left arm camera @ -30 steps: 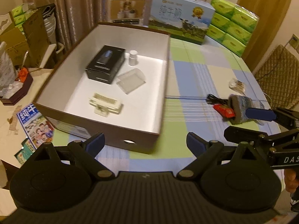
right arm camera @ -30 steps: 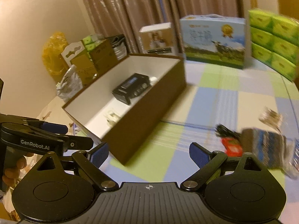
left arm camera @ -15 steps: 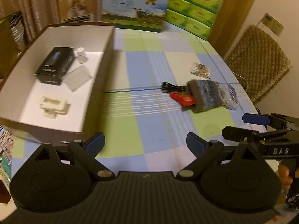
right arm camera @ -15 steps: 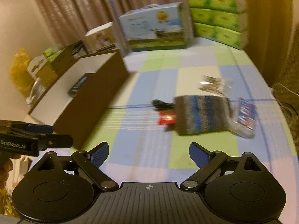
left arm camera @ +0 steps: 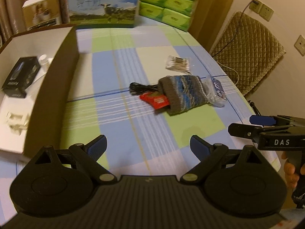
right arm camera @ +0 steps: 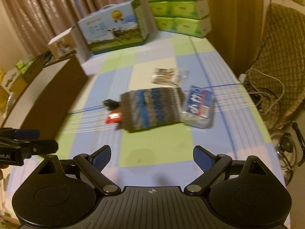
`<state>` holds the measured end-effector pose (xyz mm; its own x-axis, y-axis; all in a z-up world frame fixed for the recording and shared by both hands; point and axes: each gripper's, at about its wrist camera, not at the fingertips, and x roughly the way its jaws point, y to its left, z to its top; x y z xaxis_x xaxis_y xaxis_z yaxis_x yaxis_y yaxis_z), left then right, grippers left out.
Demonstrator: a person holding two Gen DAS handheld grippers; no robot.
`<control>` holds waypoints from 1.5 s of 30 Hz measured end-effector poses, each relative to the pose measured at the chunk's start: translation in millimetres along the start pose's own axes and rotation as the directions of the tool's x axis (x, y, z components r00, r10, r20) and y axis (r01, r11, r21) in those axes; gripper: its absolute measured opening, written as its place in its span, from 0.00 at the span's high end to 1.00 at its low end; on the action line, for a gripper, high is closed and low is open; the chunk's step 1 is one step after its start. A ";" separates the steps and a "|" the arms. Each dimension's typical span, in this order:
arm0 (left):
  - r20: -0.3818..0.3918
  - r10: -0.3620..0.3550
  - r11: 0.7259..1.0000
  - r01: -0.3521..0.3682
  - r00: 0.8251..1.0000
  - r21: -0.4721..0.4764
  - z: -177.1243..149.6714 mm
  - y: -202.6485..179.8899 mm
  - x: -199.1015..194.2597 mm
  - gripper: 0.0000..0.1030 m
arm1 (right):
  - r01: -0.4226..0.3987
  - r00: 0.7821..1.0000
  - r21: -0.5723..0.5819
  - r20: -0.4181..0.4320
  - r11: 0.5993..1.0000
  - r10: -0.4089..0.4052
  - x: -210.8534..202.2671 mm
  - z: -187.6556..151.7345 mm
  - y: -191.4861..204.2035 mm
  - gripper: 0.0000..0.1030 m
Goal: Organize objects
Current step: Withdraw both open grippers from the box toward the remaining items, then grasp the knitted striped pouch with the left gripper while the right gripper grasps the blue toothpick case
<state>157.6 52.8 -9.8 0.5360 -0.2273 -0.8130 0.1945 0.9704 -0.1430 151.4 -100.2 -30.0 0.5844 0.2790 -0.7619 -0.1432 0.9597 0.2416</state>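
Note:
A knitted blue-grey pouch [left arm camera: 184,93] [right arm camera: 152,109] lies on the checked tablecloth, over a red packet [left arm camera: 155,101] [right arm camera: 113,118] and a black cable [left arm camera: 141,87] [right arm camera: 110,103]. A clear blue-labelled packet [left arm camera: 216,91] [right arm camera: 199,105] lies at its right, a bag of cotton swabs [left arm camera: 178,64] [right arm camera: 165,76] behind it. The brown box [left arm camera: 55,87] [right arm camera: 49,103] at left holds a black carton [left arm camera: 20,78], a white bottle [left arm camera: 43,58] and a white part [left arm camera: 16,120]. My left gripper [left arm camera: 148,147] and right gripper [right arm camera: 152,157] are open and empty, short of the pouch.
A milk carton box [left arm camera: 103,3] [right arm camera: 114,26], green tissue packs [left arm camera: 167,2] [right arm camera: 179,5] and a small white box [left arm camera: 41,12] [right arm camera: 61,43] stand at the table's back. A quilted chair [left arm camera: 246,51] [right arm camera: 276,47] with cables stands beyond the right edge.
Both grippers have swung right, away from the box toward the pouch pile, which now lies ahead of both. Both stayed open.

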 end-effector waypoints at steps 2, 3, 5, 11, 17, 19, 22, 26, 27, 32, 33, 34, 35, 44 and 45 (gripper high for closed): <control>0.005 -0.007 1.000 0.007 1.000 0.017 4.3 -7.5 8.8 0.11 | 0.010 1.000 0.008 0.003 1.000 -0.010 1.9 2.1 -8.7 0.12; 0.006 -0.013 1.000 0.013 1.000 0.024 6.5 -10.6 12.9 0.11 | 0.015 1.000 0.012 0.006 1.000 -0.015 2.8 3.4 -12.9 0.12; 0.017 -0.024 0.999 0.023 1.000 0.043 12.1 -17.6 22.1 0.11 | 0.025 1.000 0.016 0.009 1.000 -0.025 6.5 6.8 -19.6 0.12; 0.051 -0.057 0.993 0.052 0.997 0.108 31.4 -33.5 50.9 0.11 | 0.059 0.998 0.015 0.025 0.998 -0.059 21.3 16.4 -36.6 0.13; 0.063 -0.097 0.983 0.086 0.993 0.160 55.2 -37.6 84.2 0.12 | 0.068 0.997 0.044 0.032 0.997 -0.070 41.5 29.7 -51.8 0.25; 0.058 -0.108 0.979 0.096 0.992 0.182 62.7 -39.3 94.1 0.12 | 0.069 0.997 0.058 0.025 0.996 -0.071 49.9 34.1 -56.8 0.27; 0.051 -0.122 0.968 0.108 0.991 0.224 72.9 -42.2 109.6 0.12 | 0.069 0.997 0.071 0.020 0.995 -0.071 62.1 40.7 -62.3 0.29; 0.026 -0.121 0.961 0.111 0.992 0.255 83.5 -44.1 130.7 0.13 | 0.077 0.997 0.077 0.006 0.994 -0.078 77.8 46.6 -67.1 0.31; 0.020 -0.120 0.959 0.111 0.993 0.260 86.0 -44.3 136.0 0.13 | 0.078 0.997 0.080 0.004 0.994 -0.079 81.2 47.9 -68.3 0.32; -0.002 -0.121 0.955 0.117 0.993 0.274 92.6 -43.8 152.2 0.14 | 0.074 0.997 0.100 -0.017 0.992 -0.073 98.2 51.9 -74.4 0.38; -0.007 -0.119 0.954 0.116 0.993 0.278 93.1 -44.4 154.6 0.14 | 0.072 0.997 0.104 -0.021 0.992 -0.070 101.1 52.0 -75.3 0.39; -0.013 -0.122 0.950 0.121 0.992 0.287 93.6 -44.8 157.5 0.14 | 0.075 0.997 0.107 -0.023 0.991 -0.073 103.7 52.1 -76.5 0.40; -0.020 -0.126 0.947 0.126 0.992 0.296 93.9 -45.5 159.9 0.14 | 0.078 0.997 0.109 -0.026 0.991 -0.075 105.5 52.2 -77.8 0.43; -0.083 -0.123 0.937 0.144 0.989 0.318 95.3 -47.4 184.1 0.28 | 0.095 0.994 0.052 -0.050 0.994 -0.092 96.8 43.6 -83.1 0.45; -0.088 -0.124 0.935 0.146 0.988 0.324 94.8 -48.9 184.6 0.38 | 0.098 0.994 0.053 -0.052 0.994 -0.095 94.4 41.4 -84.3 0.45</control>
<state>324.9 -44.3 -99.5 0.4335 -0.3379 -0.8354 0.5264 0.8474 -0.0695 251.7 -156.1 -97.5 0.5530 0.1881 -0.8117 -0.0429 0.9793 0.1977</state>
